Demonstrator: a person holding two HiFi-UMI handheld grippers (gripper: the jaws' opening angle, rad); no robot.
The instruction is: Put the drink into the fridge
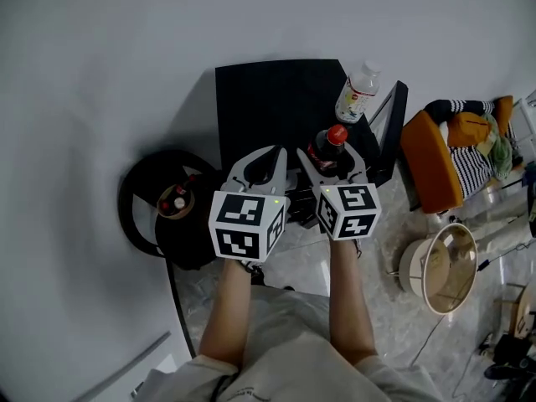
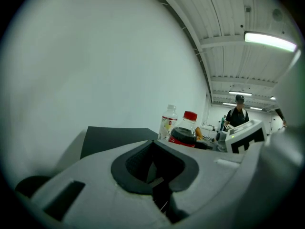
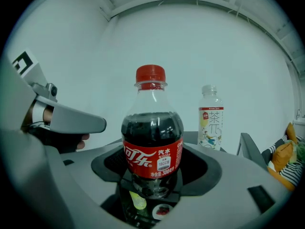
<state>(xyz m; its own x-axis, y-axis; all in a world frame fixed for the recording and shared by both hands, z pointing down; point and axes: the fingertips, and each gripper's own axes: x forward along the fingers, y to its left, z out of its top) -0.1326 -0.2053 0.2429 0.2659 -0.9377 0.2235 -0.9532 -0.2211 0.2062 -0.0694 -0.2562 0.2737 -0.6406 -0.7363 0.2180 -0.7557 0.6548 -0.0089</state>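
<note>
Head view, right gripper (image 1: 328, 159) grasping cola bottle (image 1: 333, 139), left gripper (image 1: 276, 154) clenched empty, black cabinet (image 1: 268, 99), white wall (image 1: 109, 74)

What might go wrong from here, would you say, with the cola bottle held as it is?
1. The right tongs grip the cola bottle low, below its label, so the tall bottle may tip when it is moved.
2. The tea bottle stands close behind on the black cabinet; a careless swing could knock it over.
3. The left tongs, shut and empty, sit right alongside and might bump.
</note>
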